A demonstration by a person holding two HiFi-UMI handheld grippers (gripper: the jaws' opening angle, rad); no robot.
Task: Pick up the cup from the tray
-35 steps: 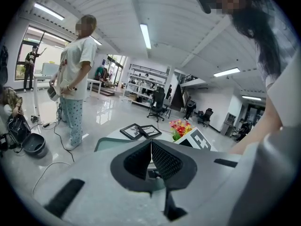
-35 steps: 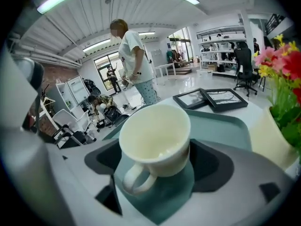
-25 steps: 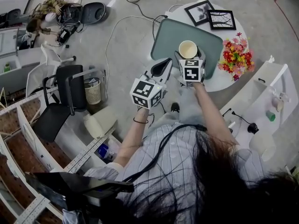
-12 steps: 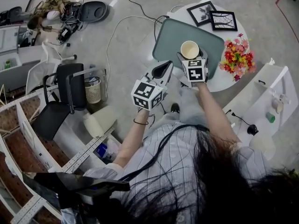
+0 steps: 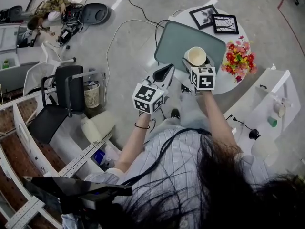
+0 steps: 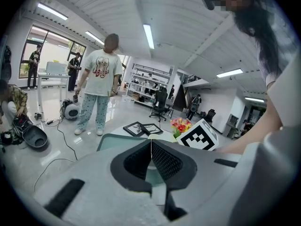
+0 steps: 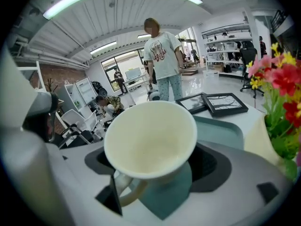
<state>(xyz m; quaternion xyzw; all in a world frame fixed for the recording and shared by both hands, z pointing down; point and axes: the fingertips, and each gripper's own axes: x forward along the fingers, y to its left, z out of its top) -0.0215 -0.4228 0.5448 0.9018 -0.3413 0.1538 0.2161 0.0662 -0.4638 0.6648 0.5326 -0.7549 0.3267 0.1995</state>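
Tray point(image 5: 174, 39) on table point(image 5: 223, 81); frames point(image 5: 225, 24) behind, flowers point(image 5: 238, 58) right of it; cup point(image 5: 196, 56) over tray.

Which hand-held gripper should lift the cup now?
Right: the right hand-held gripper has its jaws closed on the cream ceramic cup; the left hand-held gripper is shut and empty.

Lit from above by long strip lights point(image 6: 148, 36) on a white ribbed ceiling point(image 6: 94, 13). Floored in glossy pale grey point(image 5: 133, 56), with cables point(image 5: 110, 46) trailing across. Held a black office chair point(image 5: 47, 120) beside a wire wastebasket point(image 5: 91, 95), tall windows point(image 6: 49, 55) at left, open shelving point(image 6: 149, 81) far back.
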